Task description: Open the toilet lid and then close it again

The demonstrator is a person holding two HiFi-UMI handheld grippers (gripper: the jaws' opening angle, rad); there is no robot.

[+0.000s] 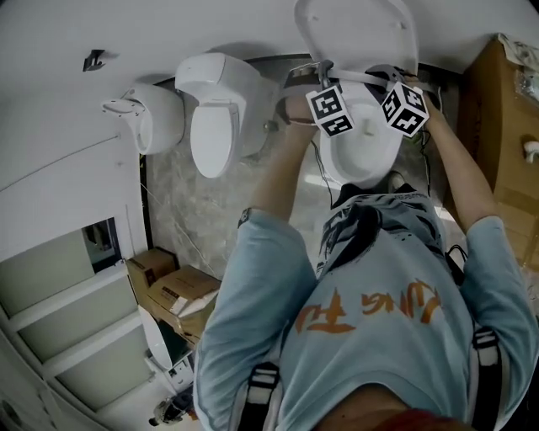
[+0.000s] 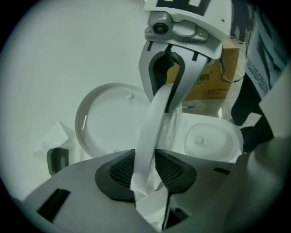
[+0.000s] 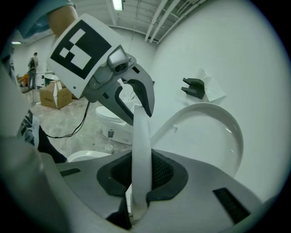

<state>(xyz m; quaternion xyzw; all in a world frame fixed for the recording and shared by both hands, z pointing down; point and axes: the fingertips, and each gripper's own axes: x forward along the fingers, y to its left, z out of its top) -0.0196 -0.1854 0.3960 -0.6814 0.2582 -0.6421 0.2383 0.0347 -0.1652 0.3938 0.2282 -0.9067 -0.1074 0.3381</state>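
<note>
Both my left gripper and right gripper clamp the white seat ring, lid upright against the wall; I cannot read the blurred print on the cardboard box.

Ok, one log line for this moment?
lid: raised | left gripper: shut on seat ring | right gripper: shut on seat ring | bowl: uncovered
</note>
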